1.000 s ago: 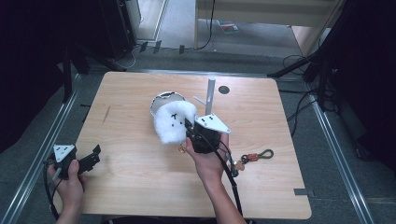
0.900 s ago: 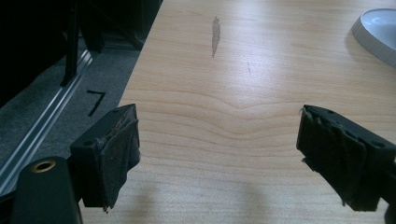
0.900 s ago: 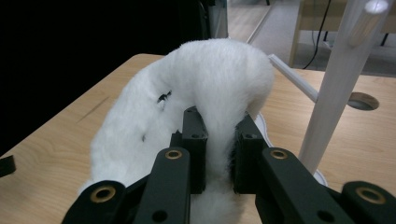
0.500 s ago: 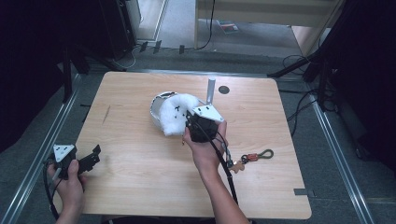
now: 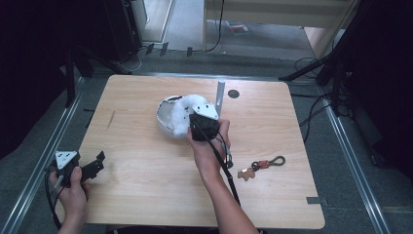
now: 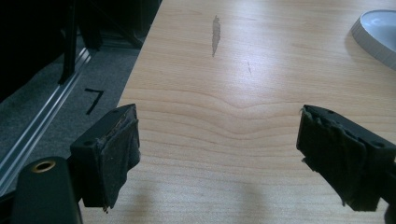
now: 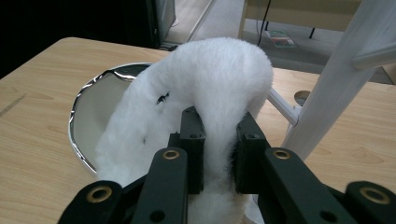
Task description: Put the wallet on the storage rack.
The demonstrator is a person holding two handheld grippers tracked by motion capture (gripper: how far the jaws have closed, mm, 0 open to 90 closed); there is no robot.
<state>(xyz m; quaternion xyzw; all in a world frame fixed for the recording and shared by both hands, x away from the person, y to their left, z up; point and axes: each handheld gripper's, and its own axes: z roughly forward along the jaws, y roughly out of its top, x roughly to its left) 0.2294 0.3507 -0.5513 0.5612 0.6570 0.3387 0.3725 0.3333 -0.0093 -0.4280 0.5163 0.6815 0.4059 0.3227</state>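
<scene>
A white fluffy piece (image 5: pixel 181 113) is pinched between the jaws of my right gripper (image 5: pixel 196 123), which is shut on it. It arches up over the jaws and hangs above a round silver-rimmed dish (image 5: pixel 162 116) near the table's middle. In the right gripper view the fluff (image 7: pixel 212 77) bulges over the right gripper (image 7: pixel 219 140), with the dish (image 7: pixel 91 109) behind it at the left. My left gripper (image 5: pixel 95 165) rests low at the table's front left edge. Its jaws stand wide open over bare wood in the left gripper view (image 6: pixel 219 154), with the dish rim (image 6: pixel 379 33) far off.
A white metal post (image 5: pixel 220 93) lies just beyond the dish, its bars (image 7: pixel 334 81) close to the right of the fluff. A key ring with a small brown figure and green loop (image 5: pixel 263 165) lies right of the forearm. A dark round hole (image 5: pixel 234 93) marks the tabletop.
My right gripper has carried the fluffy piece away from the person, farther over the dish and toward the white post. The left gripper has stayed put.
</scene>
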